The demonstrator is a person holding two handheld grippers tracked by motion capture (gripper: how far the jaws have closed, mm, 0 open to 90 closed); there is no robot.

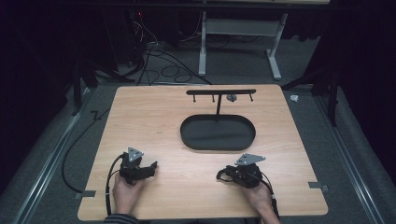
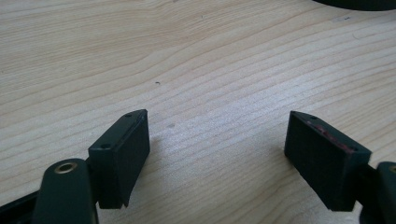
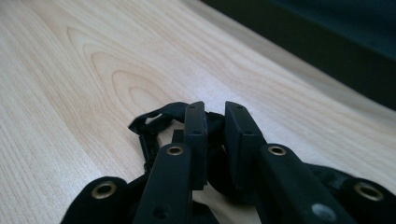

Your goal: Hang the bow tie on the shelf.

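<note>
Grip comes first, here at the near edge of the tabletop (image 1: 163,116): my right gripper (image 3: 215,111) has its jaws pressed almost together on a small black looped piece (image 3: 150,125). It lies on the wood near the near right corner, and I cannot tell whether it is cord, strap or chain. To do this pickup well, I judge I should make sure the pads have a real bite on the piece and not just its edge. Then I should raise it straight off the wood, so the slack part hangs free instead of dragging. My left gripper (image 2: 217,122) sits toward the near left corner with its jaws spread wide over bare wood, nothing between them, ready to steady the loop if it twists. Farther in, past the middle of the tabletop, stands a black oval tray (image 1: 217,147). A T-shaped stand (image 1: 219,92) rises from it close to the far edge, and a small grey thing (image 1: 231,97) hangs under its crossbar. The loop most likely belongs on one of the free hooks (image 1: 213,99) there. The right gripper view gives me the pinch itself and the loop curling off to one side, which from the high view is just a dark blur at the jaw tips. The high view gives the stand and hooks.
</note>
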